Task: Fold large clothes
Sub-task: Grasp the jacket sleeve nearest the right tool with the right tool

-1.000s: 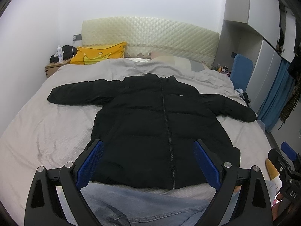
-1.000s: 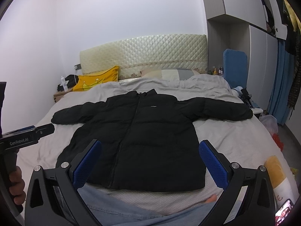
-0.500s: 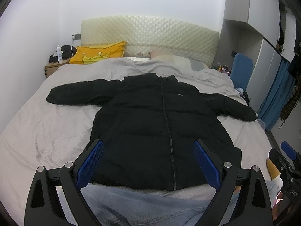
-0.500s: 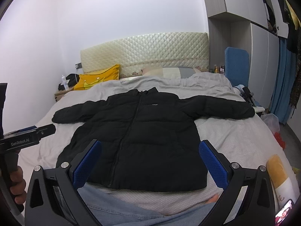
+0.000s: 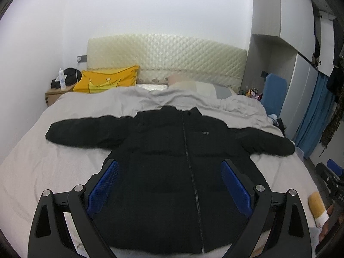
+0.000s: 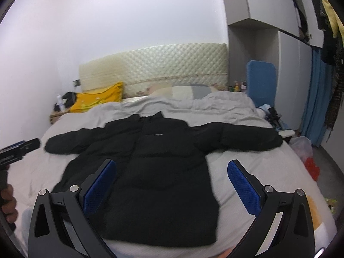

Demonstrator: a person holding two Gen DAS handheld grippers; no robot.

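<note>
A black puffer jacket (image 5: 172, 172) lies flat on the bed, front up, zipped, both sleeves spread out to the sides. It also shows in the right wrist view (image 6: 154, 161). My left gripper (image 5: 169, 185) is open and empty, held above the jacket's lower half. My right gripper (image 6: 172, 182) is open and empty, above the jacket's lower right part and hem. Neither touches the jacket. The left gripper's body (image 6: 19, 148) shows at the left edge of the right wrist view.
The bed has a grey cover (image 5: 53, 161) and a quilted cream headboard (image 5: 167, 60). A yellow pillow (image 5: 105, 81) and a bedside table (image 5: 53, 94) stand at back left. A blue chair (image 6: 261, 81), wardrobe and blue curtain (image 6: 316, 103) are on the right.
Both grippers have moved forward and tilted up over the jacket; the denim at the bottom edge has left view. The jacket has not moved.
</note>
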